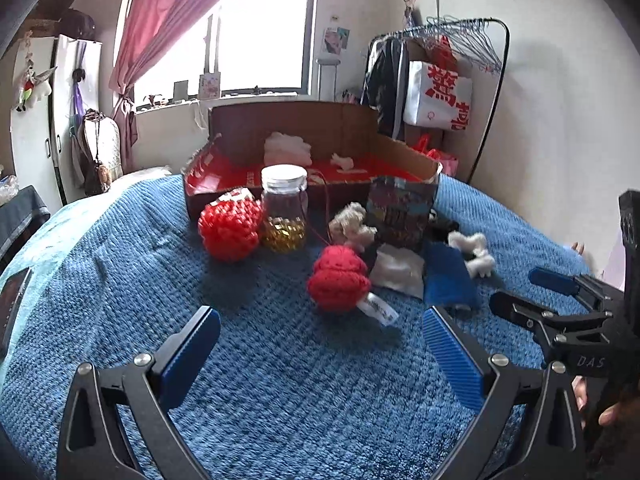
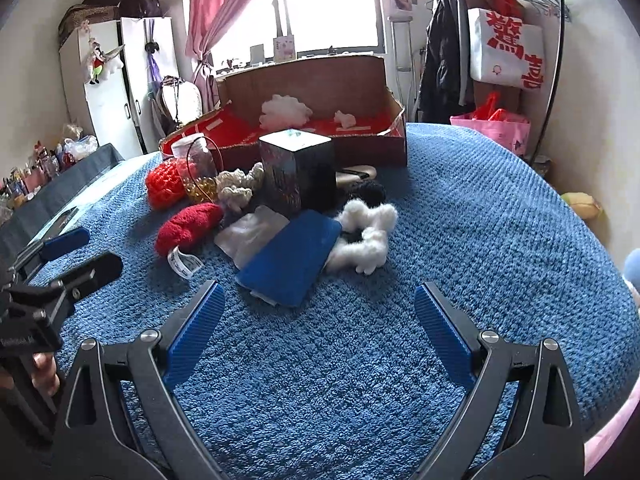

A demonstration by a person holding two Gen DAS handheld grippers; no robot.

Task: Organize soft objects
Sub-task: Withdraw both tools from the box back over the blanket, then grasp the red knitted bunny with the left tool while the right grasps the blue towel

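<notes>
Clutter of soft things lies mid-bed on the blue blanket (image 2: 460, 208): a red knitted piece (image 1: 338, 278) with its white tag trailing toward the near side, a white fluffy scrunchie (image 2: 366, 236) to the right, and a blue pouch (image 2: 290, 258) between them, its long axis running from near left to far right. Behind stand a jar (image 1: 285, 208) and a cardboard tray (image 1: 320, 152). The left gripper (image 1: 320, 354) and right gripper (image 2: 320, 334) both gape wide over the blanket, holding nothing.
</notes>
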